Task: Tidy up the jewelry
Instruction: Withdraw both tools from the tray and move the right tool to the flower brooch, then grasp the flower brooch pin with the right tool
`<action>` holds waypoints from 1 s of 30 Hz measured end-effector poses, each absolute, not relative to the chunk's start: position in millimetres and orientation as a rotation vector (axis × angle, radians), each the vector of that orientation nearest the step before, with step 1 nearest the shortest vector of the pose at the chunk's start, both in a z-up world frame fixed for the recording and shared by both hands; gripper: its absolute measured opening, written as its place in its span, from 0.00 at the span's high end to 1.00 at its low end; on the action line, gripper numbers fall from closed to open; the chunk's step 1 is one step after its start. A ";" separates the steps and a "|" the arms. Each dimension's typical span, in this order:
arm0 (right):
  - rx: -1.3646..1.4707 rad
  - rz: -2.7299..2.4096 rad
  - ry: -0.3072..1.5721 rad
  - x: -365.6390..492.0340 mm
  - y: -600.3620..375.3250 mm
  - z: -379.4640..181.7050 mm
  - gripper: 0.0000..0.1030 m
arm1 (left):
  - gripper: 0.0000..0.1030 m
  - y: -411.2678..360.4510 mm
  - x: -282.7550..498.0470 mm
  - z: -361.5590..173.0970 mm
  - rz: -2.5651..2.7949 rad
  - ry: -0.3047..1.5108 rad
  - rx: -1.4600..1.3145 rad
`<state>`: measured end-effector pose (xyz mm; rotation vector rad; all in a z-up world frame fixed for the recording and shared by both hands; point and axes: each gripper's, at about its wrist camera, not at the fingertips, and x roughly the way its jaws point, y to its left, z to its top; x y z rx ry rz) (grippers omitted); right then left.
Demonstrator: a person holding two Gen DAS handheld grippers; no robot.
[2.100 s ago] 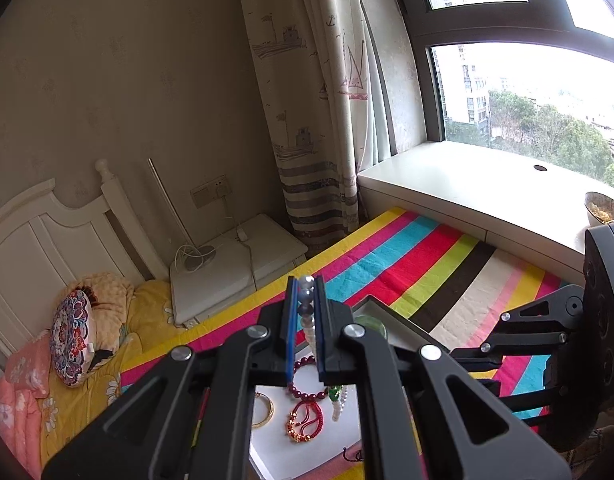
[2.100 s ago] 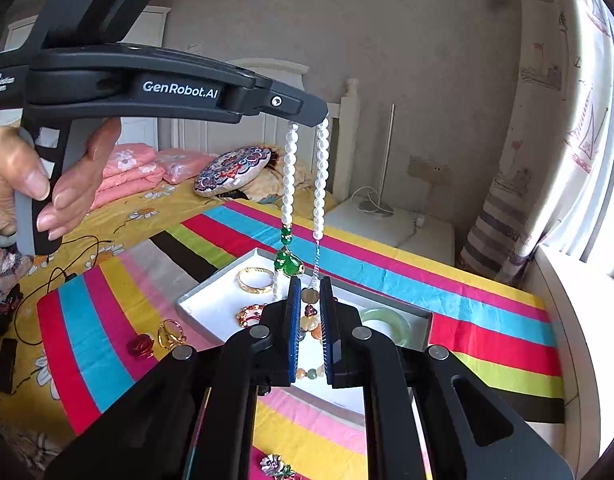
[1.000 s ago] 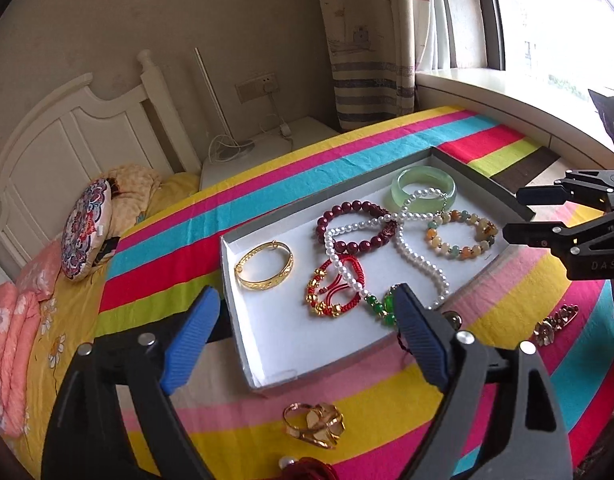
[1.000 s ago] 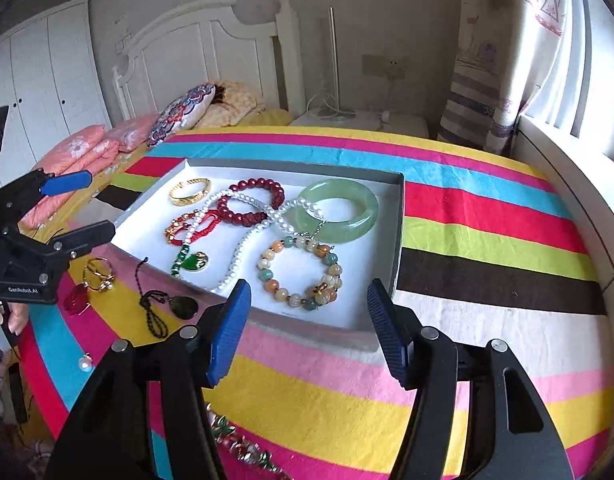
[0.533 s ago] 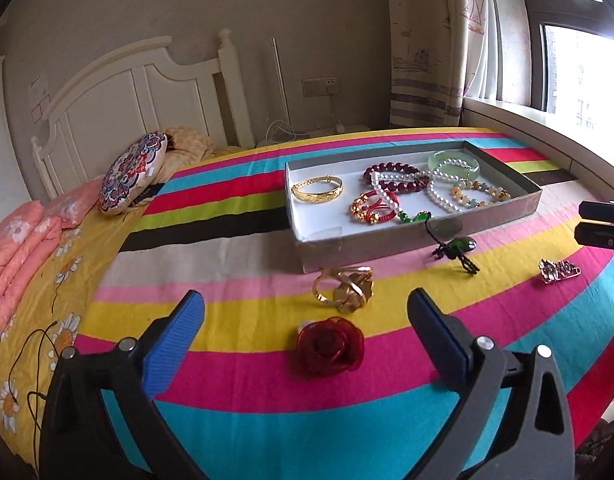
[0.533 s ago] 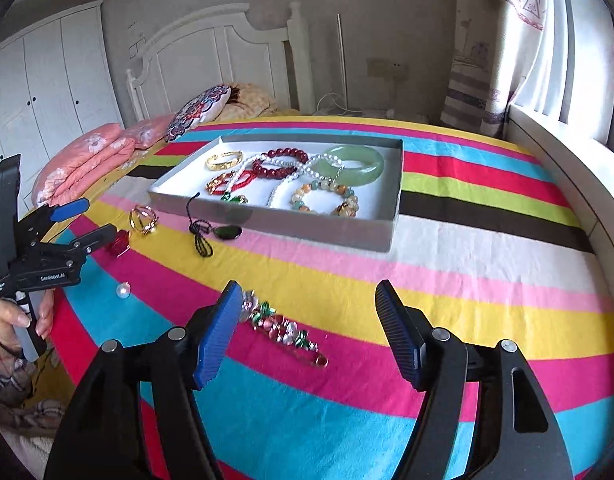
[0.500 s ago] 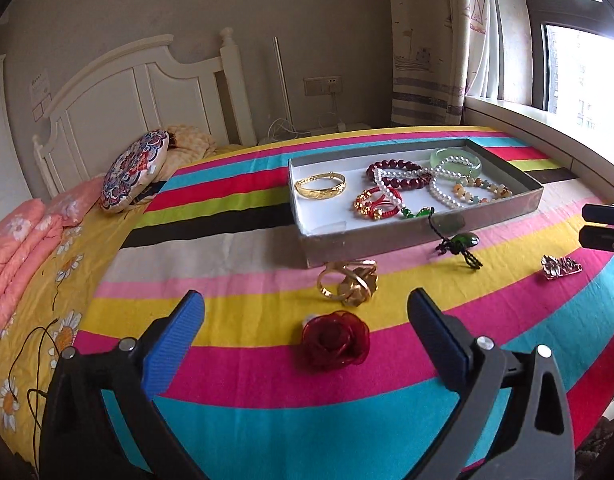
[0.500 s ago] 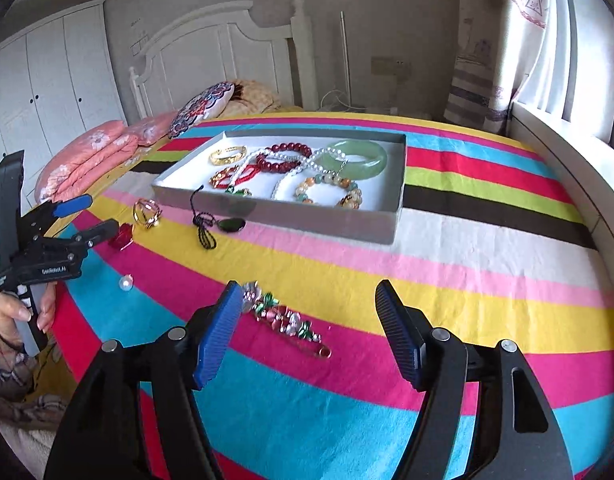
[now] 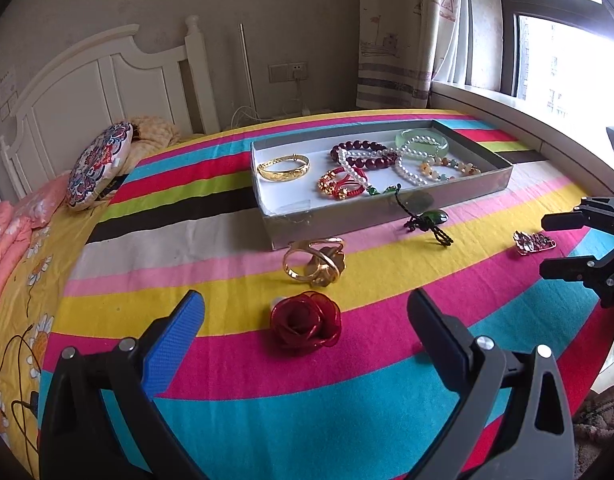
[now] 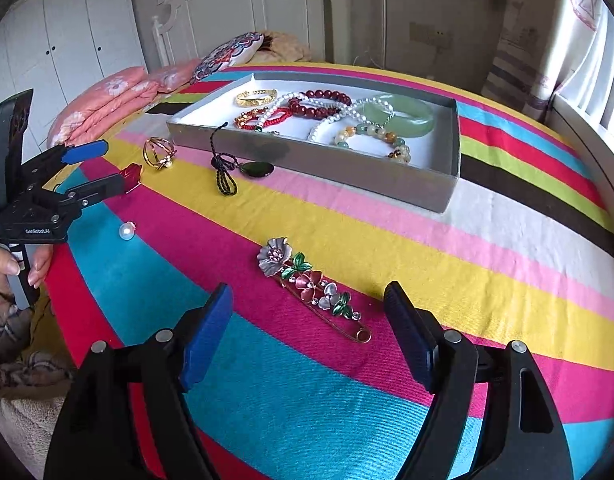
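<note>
My left gripper [image 9: 305, 300] stands wide open low over the striped cloth. A red wire rose [image 9: 305, 326] lies between its fingers, untouched. My right gripper [image 10: 307, 292] has its jaws opening. A flower brooch [image 10: 307, 284] on a long pin lies between them, clear of the pads. The grey tray [image 9: 387, 212] holds a gold bangle [image 9: 283, 168], a pearl necklace [image 9: 407, 172], a jade bangle [image 9: 423, 142] and bead bracelets. A gold ring piece [image 9: 315, 264], a green pendant on black cord [image 9: 431, 216] and a loose pearl [image 10: 127, 231] lie on the cloth.
A patterned cushion [image 9: 99, 164] and pink bedding lie by the white headboard [image 9: 87, 92]. The window ledge [image 9: 527, 120] and curtain run along the right. A person's hand [image 10: 3, 268] holds the left gripper's handle at the cloth's near left edge.
The pearl necklace that both grippers held up now lies in the tray. Both grippers opened, drew back and sank toward the cloth. The right one has closed in on the brooch, jaws wider.
</note>
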<state>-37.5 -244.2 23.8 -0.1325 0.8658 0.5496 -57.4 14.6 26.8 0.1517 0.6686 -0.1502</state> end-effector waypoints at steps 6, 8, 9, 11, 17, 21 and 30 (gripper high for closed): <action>-0.229 0.589 0.858 -52.3 -229.4 23.5 0.33 | 0.02 15.5 -58.8 28.0 -0.140 0.656 0.151; -0.243 0.654 0.856 -62.3 -224.0 24.9 0.36 | 0.02 15.6 -59.2 28.3 -0.137 0.652 0.153; -0.253 0.678 0.850 -67.0 -221.7 25.8 0.37 | 0.02 15.4 -59.2 28.2 -0.137 0.652 0.154; -0.285 0.666 0.821 -72.2 -216.8 28.1 0.37 | 0.02 15.4 -59.0 28.3 -0.139 0.654 0.156; -0.232 0.557 0.870 -52.6 -215.6 25.5 0.37 | 0.02 15.8 -59.2 29.0 -0.137 0.652 0.155; -0.161 0.494 0.887 -45.5 -214.9 25.4 0.36 | 0.02 15.5 -58.7 28.6 -0.135 0.658 0.158; -0.185 0.475 0.856 -51.5 -217.7 27.2 0.83 | 0.02 16.3 -57.7 27.6 -0.128 0.666 0.158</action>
